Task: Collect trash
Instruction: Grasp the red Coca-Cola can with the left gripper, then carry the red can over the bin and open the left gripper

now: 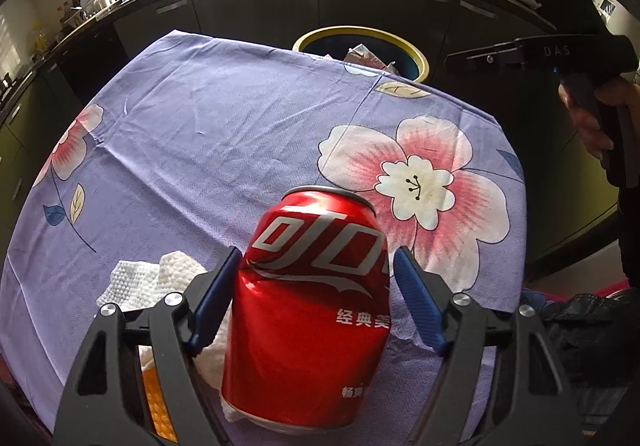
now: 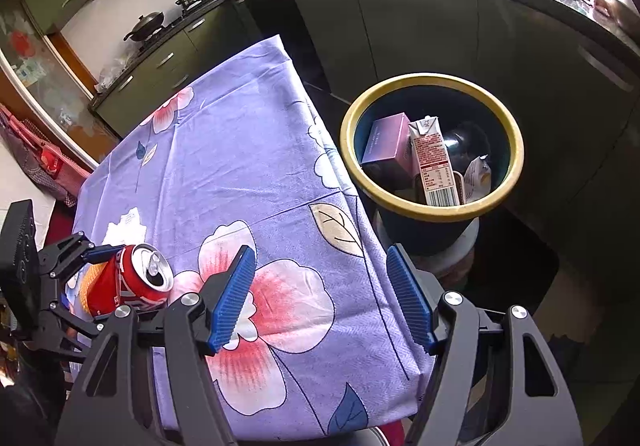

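On the near edge of the floral tablecloth (image 1: 224, 134), red cola can (image 1: 316, 310) stands between the left gripper (image 1: 316, 300) pads: left pad touching, right pad just clear, not clamped. Crumpled paper towel (image 1: 144, 282) beside it. Right gripper (image 2: 322, 298) open, empty, above cloth near the bin (image 2: 432, 80) holding cartons.

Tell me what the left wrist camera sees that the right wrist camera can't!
Only the left wrist view shows the crumpled white paper towel beside the can, and the person's hand gripping the other tool's handle.

Only the right wrist view looks down into the yellow-rimmed round bin, showing the purple cardboard box and the white drink carton inside.

Both show the red aluminium soda can between the left claw's pads, and the purple flowered tablecloth.
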